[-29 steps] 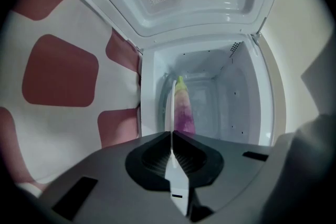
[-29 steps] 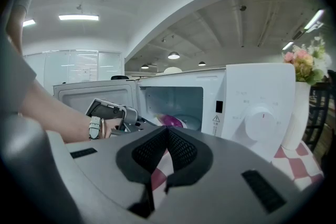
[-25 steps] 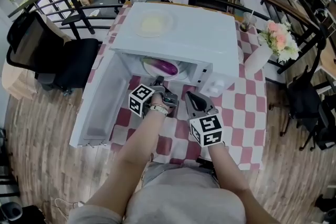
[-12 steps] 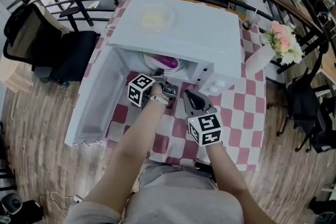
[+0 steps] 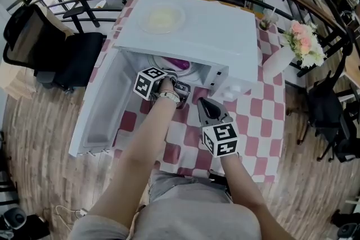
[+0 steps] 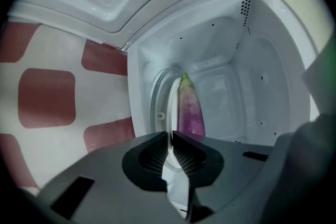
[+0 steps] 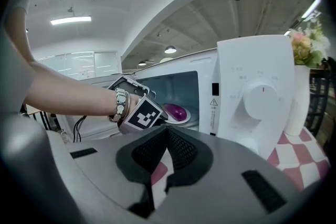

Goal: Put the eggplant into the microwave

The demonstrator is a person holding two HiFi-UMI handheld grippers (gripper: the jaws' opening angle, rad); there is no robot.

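Eggplant in the microwave, both tongs shut.
Sits on a red and white checked table (image 5: pixel 256 121): a big white microwave (image 5: pixel 194 25), with its door (image 5: pixel 104 104) swung wide open to the left. Reaches into the open front: the left gripper (image 6: pixel 171 134), jaws pressed together with nothing in them. Waits nearer, in front of the microwave and to the right: the right gripper (image 7: pixel 167 128), jaws pressed together too, also empty. Lies inside on a white plate (image 6: pixel 169 105), just beyond the left gripper and not touched: the purple eggplant (image 6: pixel 190 110).

Eggplant (image 7: pixel 175 112) on plate (image 7: pixel 189 114) inside microwave (image 5: pixel 208 36)
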